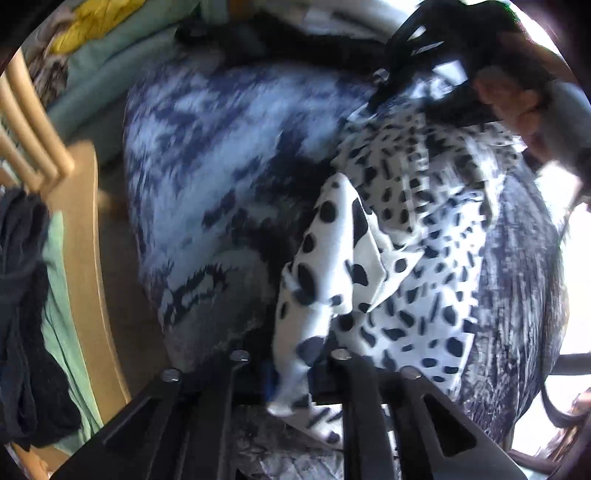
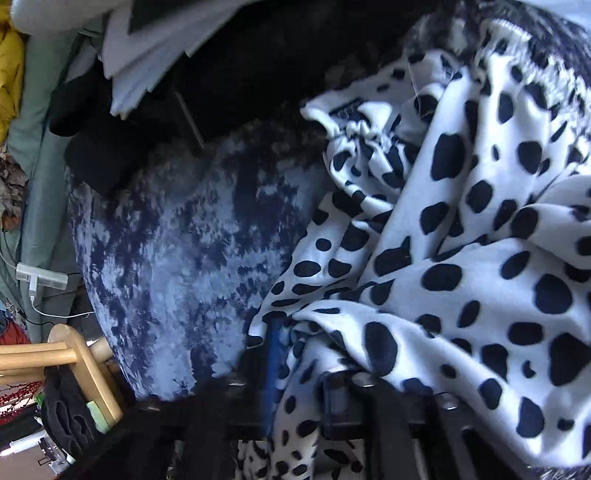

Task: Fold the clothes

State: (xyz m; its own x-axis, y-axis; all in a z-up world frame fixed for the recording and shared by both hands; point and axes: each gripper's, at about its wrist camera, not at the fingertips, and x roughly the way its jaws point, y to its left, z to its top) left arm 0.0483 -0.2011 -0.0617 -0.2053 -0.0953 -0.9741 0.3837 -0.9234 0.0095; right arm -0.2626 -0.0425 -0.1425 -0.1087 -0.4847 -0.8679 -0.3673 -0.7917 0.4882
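A white garment with black spots [image 1: 402,236] is spread over a blue-and-white mottled blanket [image 1: 207,155]. My left gripper [image 1: 291,373] is shut on a bunched edge of that spotted cloth, which rises from between its fingers. In the right wrist view the same spotted garment [image 2: 461,258] lies crumpled over the blanket [image 2: 173,258]. My right gripper [image 2: 295,384] is shut on a fold of it; a blue pad [image 2: 273,354] shows against the cloth. At the top right of the left wrist view I see a hand [image 1: 513,103] on the other gripper.
A wooden chair [image 1: 74,236] stands at the left with dark clothes [image 1: 22,314] and a green cloth draped on it. Black and white clothes [image 2: 155,55] are piled at the back. A green sheet and a yellow item [image 1: 96,22] lie behind. A white power strip [image 2: 40,280] hangs left.
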